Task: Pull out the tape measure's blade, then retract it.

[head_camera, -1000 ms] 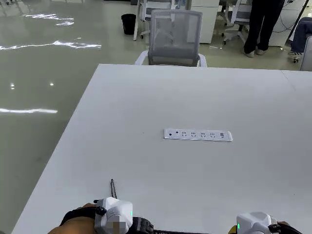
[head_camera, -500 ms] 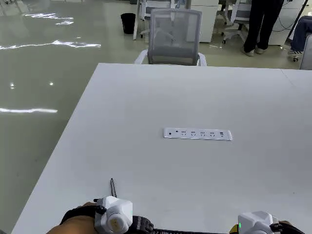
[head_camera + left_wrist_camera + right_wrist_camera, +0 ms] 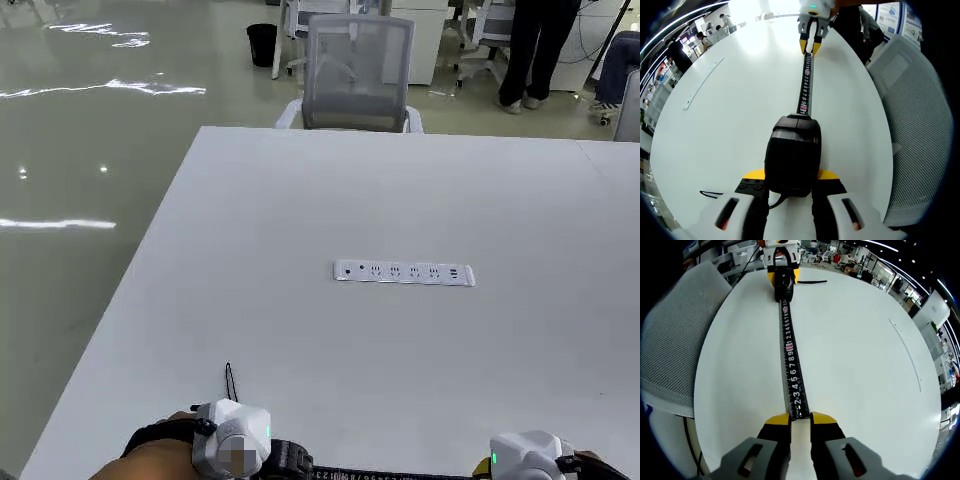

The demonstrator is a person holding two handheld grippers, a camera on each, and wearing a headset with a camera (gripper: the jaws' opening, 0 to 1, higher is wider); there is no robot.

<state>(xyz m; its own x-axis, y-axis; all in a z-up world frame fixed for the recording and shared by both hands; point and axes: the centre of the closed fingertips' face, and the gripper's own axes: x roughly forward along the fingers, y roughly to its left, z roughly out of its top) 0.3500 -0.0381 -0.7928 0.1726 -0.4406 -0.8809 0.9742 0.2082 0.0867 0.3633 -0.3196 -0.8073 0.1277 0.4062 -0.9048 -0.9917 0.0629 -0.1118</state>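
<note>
A: Well, the white desk (image 3: 300, 200) spreads out in front of you, with a grey mesh chair (image 3: 358, 75) pushed up at its far edge.

B: And the white power strip (image 3: 403, 273) lies flat near the middle of the desk, well apart from both of your grippers at the near edge.

A: Your left gripper (image 3: 792, 176) sits low at the near left. Its fingers are clamped on the black tape measure (image 3: 792, 152), one on each side of the case.

B: Your right gripper (image 3: 800, 418) is off to the right along that same near edge. Its fingers are closed on the tip of the blade (image 3: 791, 360), with the yellow tips pressing it from either side.

A: The blade is drawn out. It runs straight from the tape measure to your right gripper, low along the desk, and it is black with white numerals and a red mark partway along.

B: Smallest of all, a thin black cord (image 3: 231, 382) lies on the desk just beyond your left gripper, apart from the blade.
</note>
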